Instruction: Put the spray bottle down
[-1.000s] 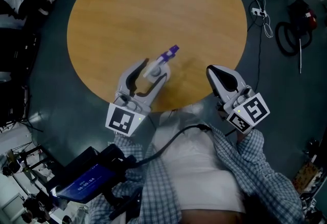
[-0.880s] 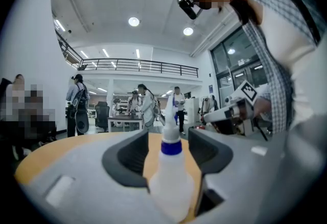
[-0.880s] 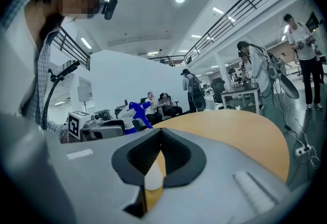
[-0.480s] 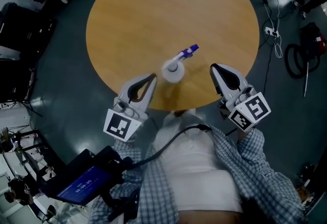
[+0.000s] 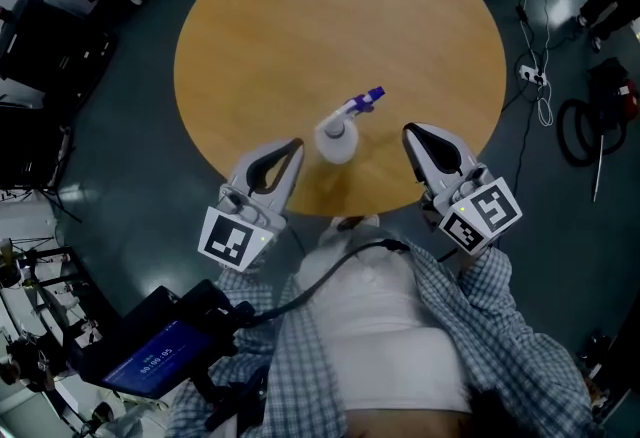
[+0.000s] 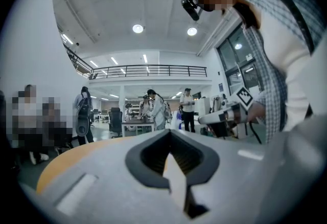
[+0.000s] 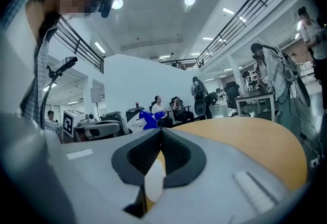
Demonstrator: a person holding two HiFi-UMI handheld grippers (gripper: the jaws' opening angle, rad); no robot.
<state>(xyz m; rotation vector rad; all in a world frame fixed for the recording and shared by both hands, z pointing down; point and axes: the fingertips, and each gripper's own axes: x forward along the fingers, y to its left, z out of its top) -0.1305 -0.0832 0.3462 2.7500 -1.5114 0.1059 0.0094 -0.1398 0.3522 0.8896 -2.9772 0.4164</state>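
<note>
The spray bottle (image 5: 337,136), white with a purple nozzle (image 5: 371,98), stands upright on the round wooden table (image 5: 300,16) near its front edge. My left gripper (image 5: 296,144) is shut and empty, just left of the bottle and apart from it. My right gripper (image 5: 408,132) is shut and empty to the bottle's right, over the table's edge. In the right gripper view the purple nozzle (image 7: 148,118) shows beyond the shut right gripper (image 7: 160,131), with the left gripper (image 7: 97,128) further left. The left gripper view shows the shut left gripper (image 6: 171,133) and the right gripper (image 6: 225,115) opposite.
Dark chairs and bags (image 5: 50,36) stand on the floor at the table's left. Cables and a power strip (image 5: 535,76) lie on the floor to the right. A device with a blue screen (image 5: 150,361) hangs at my lower left. People stand and sit in the hall behind.
My left gripper, open around the bottle a second ago, has let it go, drawn back toward me and shut. The bottle now stands alone on the table.
</note>
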